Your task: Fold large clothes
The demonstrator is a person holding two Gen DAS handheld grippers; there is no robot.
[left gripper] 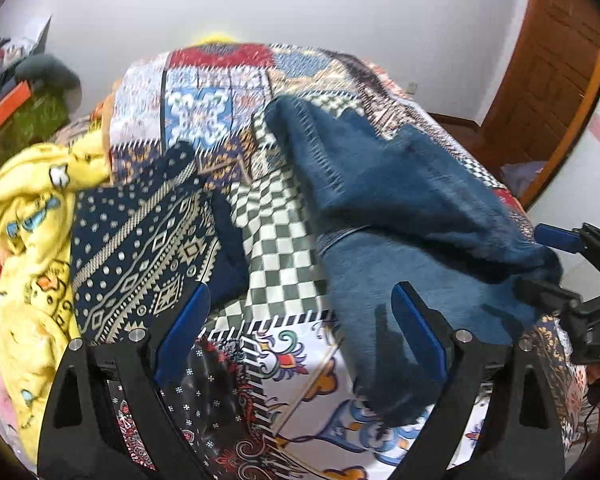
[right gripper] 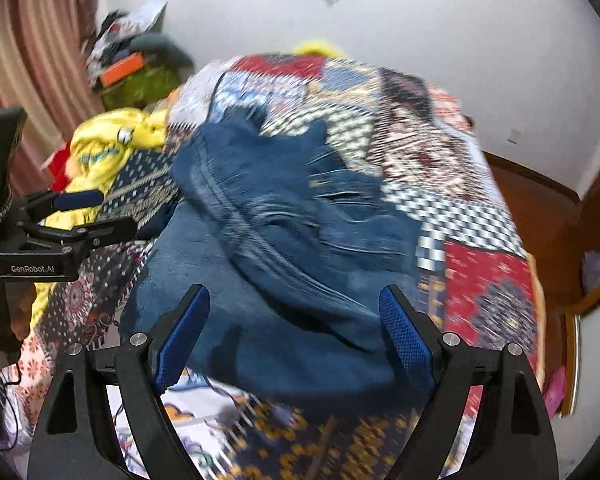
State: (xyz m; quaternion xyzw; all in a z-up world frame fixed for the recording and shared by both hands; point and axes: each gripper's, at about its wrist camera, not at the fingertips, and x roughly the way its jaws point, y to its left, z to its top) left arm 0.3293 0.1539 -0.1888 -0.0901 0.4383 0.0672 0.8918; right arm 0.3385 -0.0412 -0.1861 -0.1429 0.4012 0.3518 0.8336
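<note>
A bed (left gripper: 236, 80) fills both views, covered by a patchwork bedspread (right gripper: 488, 280) of checkered, red and blue floral panels. On it lies a pair of blue jeans (left gripper: 400, 208), folded over on itself so that one denim layer rests on another; the pair sits toward the right side of the bed in the left wrist view and in the middle of the right wrist view, where a stitched seam shows, blurred. Left of the jeans, a dark navy garment with a pale geometric print (left gripper: 140, 248) lies flat on the bedspread, and beyond it a crumpled yellow cartoon-print fabric (left gripper: 32, 232) is heaped at the bed's left edge. A wooden door (left gripper: 548, 80) stands at the right against the white wall, and a cluttered pile with an orange box (right gripper: 122, 68) sits in the far left corner beside a striped curtain (right gripper: 32, 60).

The left claw (left gripper: 300, 336) is released, its blue pads spread wide above the bedspread's edge, the right-hand pad over the jeans' edge without pinching. The right claw (right gripper: 296, 336) is likewise released, poised above the denim with nothing gripped.
</note>
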